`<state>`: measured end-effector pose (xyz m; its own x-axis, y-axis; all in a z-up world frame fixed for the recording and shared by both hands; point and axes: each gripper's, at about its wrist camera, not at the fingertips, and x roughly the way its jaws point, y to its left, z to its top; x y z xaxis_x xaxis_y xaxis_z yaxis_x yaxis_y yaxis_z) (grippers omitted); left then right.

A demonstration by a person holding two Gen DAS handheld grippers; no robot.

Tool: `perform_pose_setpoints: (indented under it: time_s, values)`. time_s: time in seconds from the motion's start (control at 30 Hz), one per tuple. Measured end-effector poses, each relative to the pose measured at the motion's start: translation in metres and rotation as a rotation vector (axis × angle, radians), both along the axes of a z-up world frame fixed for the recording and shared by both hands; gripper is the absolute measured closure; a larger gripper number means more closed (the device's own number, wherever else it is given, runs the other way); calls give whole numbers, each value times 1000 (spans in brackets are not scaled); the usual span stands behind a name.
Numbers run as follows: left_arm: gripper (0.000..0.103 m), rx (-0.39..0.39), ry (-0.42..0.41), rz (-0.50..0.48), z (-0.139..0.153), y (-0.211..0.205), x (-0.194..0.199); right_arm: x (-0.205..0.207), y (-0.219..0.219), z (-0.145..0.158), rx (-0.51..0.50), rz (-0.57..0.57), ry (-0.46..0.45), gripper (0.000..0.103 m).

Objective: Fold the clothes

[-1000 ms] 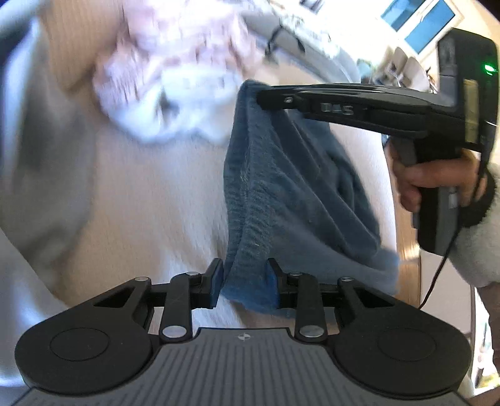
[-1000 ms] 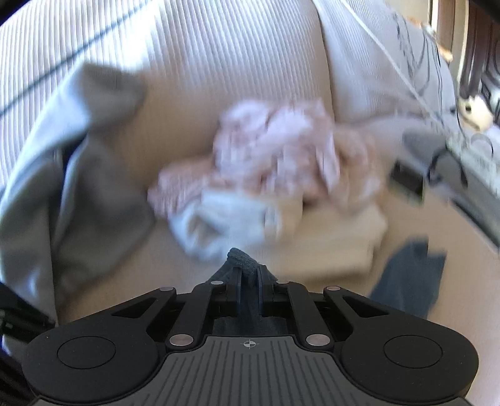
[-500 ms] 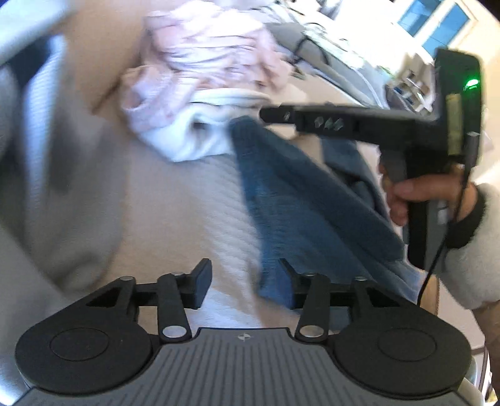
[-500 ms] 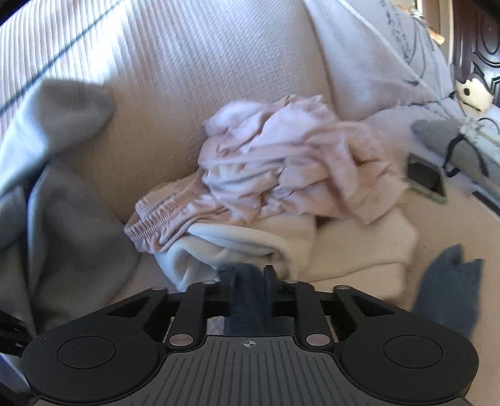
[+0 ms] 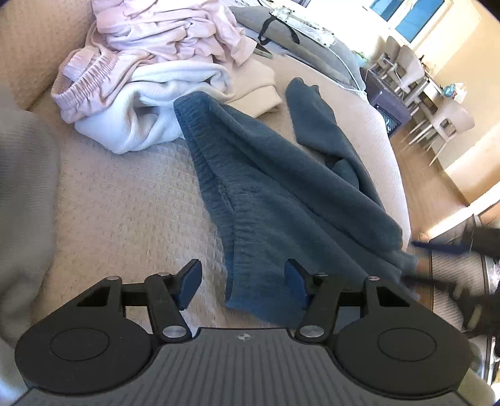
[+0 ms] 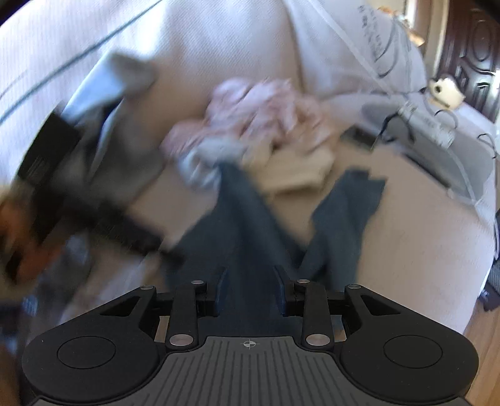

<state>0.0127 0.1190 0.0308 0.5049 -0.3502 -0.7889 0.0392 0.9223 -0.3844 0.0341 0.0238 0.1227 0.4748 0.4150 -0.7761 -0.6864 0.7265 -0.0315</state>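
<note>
Dark blue pants lie spread on the beige sofa seat, waistband toward the clothes pile, legs trailing right. My left gripper hovers over the waistband's near corner with its jaws opening; the cloth lies between the pads and neither pad presses on it. In the blurred right wrist view my right gripper also has its jaws opening above the blue pants, with no grip on them. The right gripper shows as a dark blur at the right edge. The left gripper is a blur on the left.
A pile at the sofa back holds a pink garment, a white one and a folded beige one. Grey cloth hangs at the left. A grey bag lies behind. Chairs stand beyond the sofa edge.
Both grippers were shut on the pants' waistband and have opened. The pants dropped flat onto the seat. The right gripper pulled away from the far waistband corner to the right edge.
</note>
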Motion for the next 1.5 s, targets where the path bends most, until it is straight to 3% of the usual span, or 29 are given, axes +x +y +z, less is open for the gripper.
perform_pose_setpoints:
  time_s: [0.13, 0.23, 0.47, 0.67, 0.77, 0.8, 0.87, 0.93, 1.1, 1.2, 1.27, 1.33, 1.4, 1.5]
  values:
    - [54, 13, 10, -30, -5, -6, 4, -23, 15, -30, -48, 63, 28, 72]
    - [53, 28, 25, -24, -11, -8, 5, -34, 37, -46, -131, 142, -21, 72]
    - [45, 19, 18, -17, -10, -11, 7, -36, 58, -65, -222, 205, -64, 72]
    - [44, 32, 6, -50, -9, -23, 14, -46, 69, -79, -293, 250, -84, 72]
    - [49, 55, 22, -49, -17, -29, 16, -44, 71, -85, -307, 255, -95, 72]
    - [64, 59, 23, -45, -18, -30, 16, -42, 71, -86, -306, 249, -90, 74]
    - [77, 51, 21, -46, -18, -30, 14, -38, 69, -85, -286, 234, -70, 79]
    - [79, 13, 16, -43, -14, -27, 10, -34, 64, -80, -249, 209, -31, 88]
    - [80, -43, -49, -35, 11, -13, -12, -28, 53, -56, -138, 171, 76, 98]
    - [80, -17, -79, -62, 27, -7, -31, -21, 50, -40, -66, 153, 151, 98]
    - [80, -31, -58, -60, 31, 2, -42, -25, 52, -31, -34, 164, 190, 98]
    - [84, -22, -42, -36, 32, 15, -54, -30, 59, -25, 1, 187, 235, 99]
    - [98, 3, -26, 2, 31, 32, -64, -37, 69, -22, 42, 227, 285, 102]
    - [98, 39, -3, 60, 30, 59, -79, -46, 93, -27, 22, 269, 268, 102]
